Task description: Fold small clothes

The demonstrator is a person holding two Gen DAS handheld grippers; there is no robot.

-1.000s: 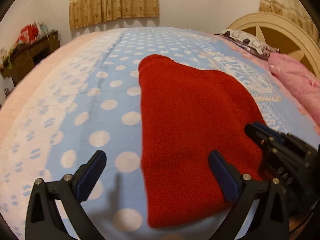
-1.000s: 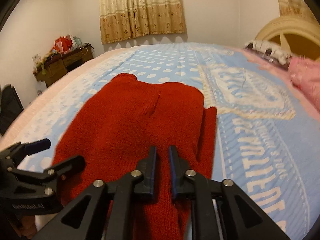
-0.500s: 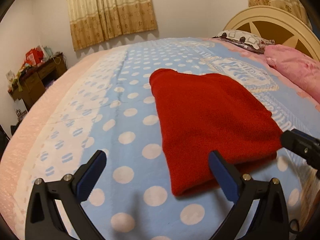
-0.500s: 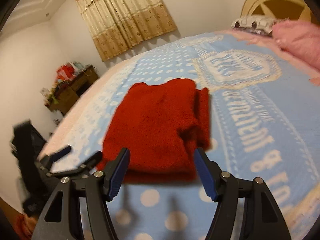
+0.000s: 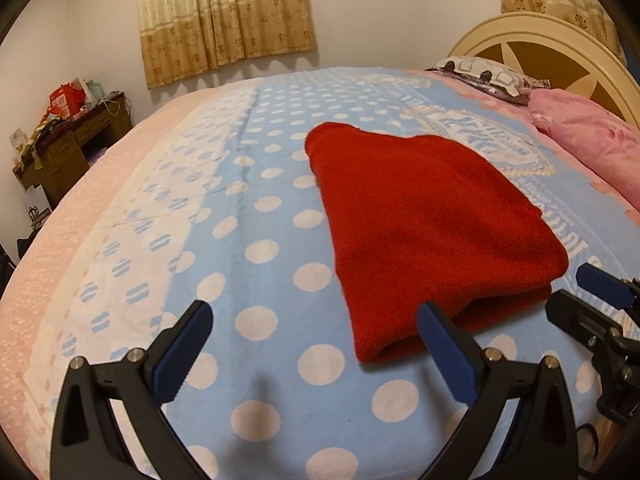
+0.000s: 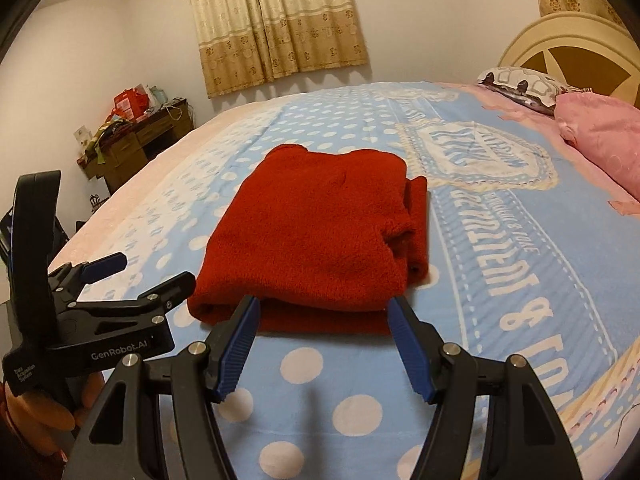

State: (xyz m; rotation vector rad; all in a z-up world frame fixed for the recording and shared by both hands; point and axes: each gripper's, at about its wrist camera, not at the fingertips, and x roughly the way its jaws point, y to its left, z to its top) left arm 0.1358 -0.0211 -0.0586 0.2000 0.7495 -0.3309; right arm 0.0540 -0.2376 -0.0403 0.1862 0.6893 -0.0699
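Note:
A red knitted garment (image 5: 424,220) lies folded in a compact stack on the blue polka-dot bedspread (image 5: 260,248). It also shows in the right wrist view (image 6: 316,240), with a folded sleeve edge along its right side. My left gripper (image 5: 312,332) is open and empty, held above the bed just short of the garment's near left corner. My right gripper (image 6: 320,332) is open and empty, just short of the garment's near edge. Each gripper shows in the other's view: the right gripper (image 5: 592,300) and the left gripper (image 6: 132,280).
A pink pillow (image 5: 588,140) and a patterned pillow (image 5: 484,72) lie by the cream headboard (image 5: 540,40) at the right. A cluttered wooden desk (image 5: 68,140) stands at the left wall. Curtains (image 5: 224,12) hang behind the bed.
My right gripper opened, let go of the red garment and pulled back from it. My left gripper also drew back, so the whole folded garment now shows.

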